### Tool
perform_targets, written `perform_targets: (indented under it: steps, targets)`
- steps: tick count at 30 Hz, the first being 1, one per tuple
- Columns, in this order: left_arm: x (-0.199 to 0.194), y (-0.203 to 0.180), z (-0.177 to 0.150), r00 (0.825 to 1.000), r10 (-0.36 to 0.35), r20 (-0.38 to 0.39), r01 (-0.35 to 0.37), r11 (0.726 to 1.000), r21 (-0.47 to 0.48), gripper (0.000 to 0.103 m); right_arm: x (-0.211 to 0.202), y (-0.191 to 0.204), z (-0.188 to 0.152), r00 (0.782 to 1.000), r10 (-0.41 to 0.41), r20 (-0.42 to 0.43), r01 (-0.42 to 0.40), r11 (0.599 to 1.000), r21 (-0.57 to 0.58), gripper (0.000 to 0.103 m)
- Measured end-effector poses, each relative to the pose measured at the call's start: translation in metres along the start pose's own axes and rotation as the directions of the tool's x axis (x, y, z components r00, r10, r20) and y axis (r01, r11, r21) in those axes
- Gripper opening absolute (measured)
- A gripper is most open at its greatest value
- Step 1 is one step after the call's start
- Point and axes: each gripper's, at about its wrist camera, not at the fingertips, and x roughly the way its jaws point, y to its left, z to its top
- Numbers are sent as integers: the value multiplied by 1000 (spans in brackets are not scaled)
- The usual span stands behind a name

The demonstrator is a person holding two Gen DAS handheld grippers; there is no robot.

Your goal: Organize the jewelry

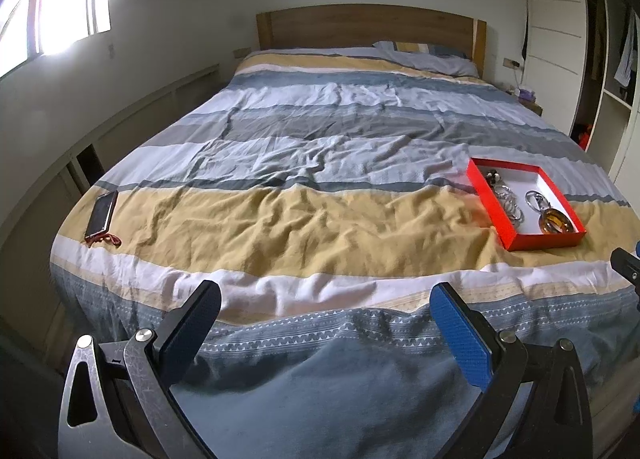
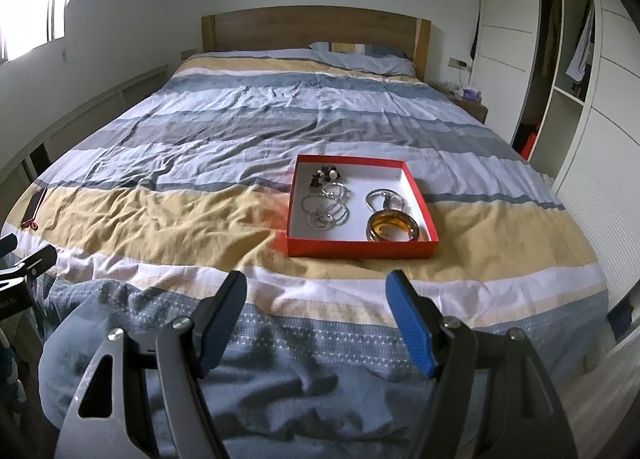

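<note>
Both tongs [image 1: 326,291] [image 2: 316,279] gape empty; red tray [image 2: 362,250] holds silver rings, amber bangle [image 2: 394,230].

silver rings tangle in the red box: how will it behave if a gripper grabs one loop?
The silver rings look interlinked, so lifting one loop probably drags the cluster along, dangling floppy. Thin metal: likely light, and slippery against gripper pads. They overlap loosely on the red box floor, so a push probably slides them.

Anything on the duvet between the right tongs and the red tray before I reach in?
Nothing but rumpled striped duvet lies between the right tongs and the red tray, as the right wrist view shows. The tongs stand open and empty.
</note>
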Motion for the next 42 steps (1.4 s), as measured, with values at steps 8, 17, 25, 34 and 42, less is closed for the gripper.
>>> perform_targets:
  steps: [8, 17, 25, 34, 42]
  targets:
    - [9, 2, -1, 1000, -13, -22, 13, 1000, -11, 102, 8, -1, 0, 1000, -4, -16, 4, 1000, -5, 71]
    - [20, 3, 0, 999, -24, -41, 24, 1000, -14, 102, 20, -3, 0, 999, -9, -38, 8, 1000, -12, 71]
    - [26, 1, -1, 998, -37, -51, 37, 999, -2, 102, 27, -3, -1, 998, -11, -56, 10, 1000, -19, 71]
    - [33, 2, -2, 997, -40, -64, 40, 999, -4, 102, 32, -2, -1, 998, -13, -64, 12, 1000, -24, 71]
    - [35, 3, -3, 997, -44, -70, 44, 999, -4, 102, 35, -2, -2, 998, -13, -69, 11, 1000, -27, 71]
